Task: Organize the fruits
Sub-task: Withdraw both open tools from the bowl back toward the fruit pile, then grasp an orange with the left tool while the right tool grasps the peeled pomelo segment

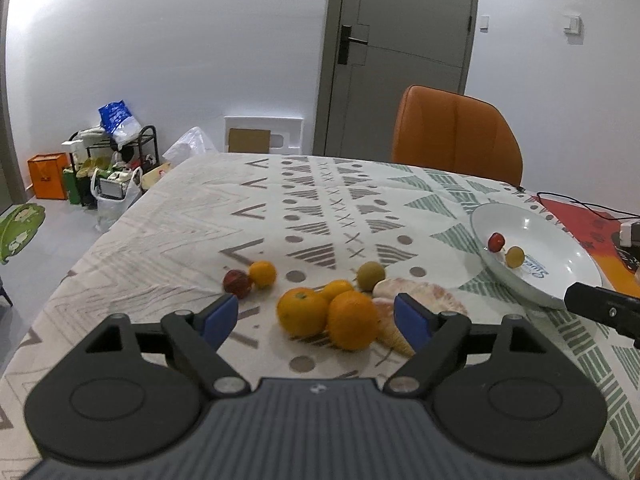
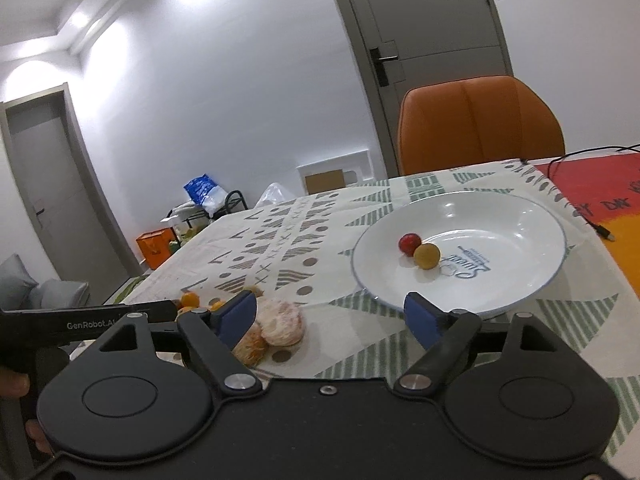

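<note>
Two large oranges lie on the patterned tablecloth just ahead of my open left gripper, nothing between its blue pads. Behind them sit a smaller orange, a green-yellow fruit, a small orange and a dark red fruit. A peeled pomelo piece lies to the right. The white plate holds a red fruit and a yellow fruit. My right gripper stands open and empty before the plate's near rim, with the pomelo pieces by its left finger.
An orange chair stands at the table's far side. A black cable and a red-orange mat lie right of the plate. Bags, a rack and an orange box clutter the floor to the left. A grey door is behind.
</note>
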`<state>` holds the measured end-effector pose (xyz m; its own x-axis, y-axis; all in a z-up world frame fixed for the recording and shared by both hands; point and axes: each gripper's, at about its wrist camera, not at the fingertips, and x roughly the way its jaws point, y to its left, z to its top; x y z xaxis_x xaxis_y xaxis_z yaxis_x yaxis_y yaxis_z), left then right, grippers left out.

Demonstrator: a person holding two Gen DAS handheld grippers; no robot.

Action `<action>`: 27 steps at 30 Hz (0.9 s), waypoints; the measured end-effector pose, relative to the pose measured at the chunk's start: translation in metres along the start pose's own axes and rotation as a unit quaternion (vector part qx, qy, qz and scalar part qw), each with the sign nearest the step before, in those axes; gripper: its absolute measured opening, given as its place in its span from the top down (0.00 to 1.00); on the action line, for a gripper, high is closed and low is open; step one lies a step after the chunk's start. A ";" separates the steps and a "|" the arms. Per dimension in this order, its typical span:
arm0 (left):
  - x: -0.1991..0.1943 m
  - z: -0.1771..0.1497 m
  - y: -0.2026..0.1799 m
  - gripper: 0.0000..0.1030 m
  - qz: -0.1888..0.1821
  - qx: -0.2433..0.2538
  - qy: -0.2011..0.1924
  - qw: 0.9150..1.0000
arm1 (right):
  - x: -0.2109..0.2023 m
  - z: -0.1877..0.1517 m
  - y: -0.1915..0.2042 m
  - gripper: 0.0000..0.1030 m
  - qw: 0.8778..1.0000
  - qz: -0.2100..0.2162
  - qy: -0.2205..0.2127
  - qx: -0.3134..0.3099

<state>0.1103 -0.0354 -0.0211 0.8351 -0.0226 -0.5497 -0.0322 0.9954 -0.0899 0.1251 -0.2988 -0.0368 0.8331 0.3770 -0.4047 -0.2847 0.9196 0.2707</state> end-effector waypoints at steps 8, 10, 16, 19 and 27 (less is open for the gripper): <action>-0.002 -0.008 0.014 0.19 -0.001 -0.015 0.005 1.000 | 0.006 -0.005 0.013 0.22 1.000 0.017 0.007 -0.014; -0.002 -0.009 0.016 0.19 -0.002 -0.018 0.005 1.000 | 0.008 -0.005 0.015 0.22 1.000 0.021 0.010 -0.016; 0.001 -0.011 0.019 0.20 0.005 -0.019 -0.003 1.000 | 0.016 -0.009 0.019 0.30 0.999 0.024 0.020 -0.021; 0.005 -0.011 0.022 0.23 0.004 -0.024 -0.001 1.000 | 0.020 -0.011 0.018 0.35 0.999 0.025 0.027 -0.021; 0.018 -0.012 0.025 0.40 0.002 -0.029 0.005 1.000 | 0.032 -0.015 0.020 0.44 0.998 0.029 0.043 -0.023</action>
<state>0.1176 -0.0118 -0.0431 0.8295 -0.0204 -0.5581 -0.0675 0.9884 -0.1364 0.1394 -0.2661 -0.0572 0.7712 0.4361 -0.4637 -0.3542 0.8993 0.2567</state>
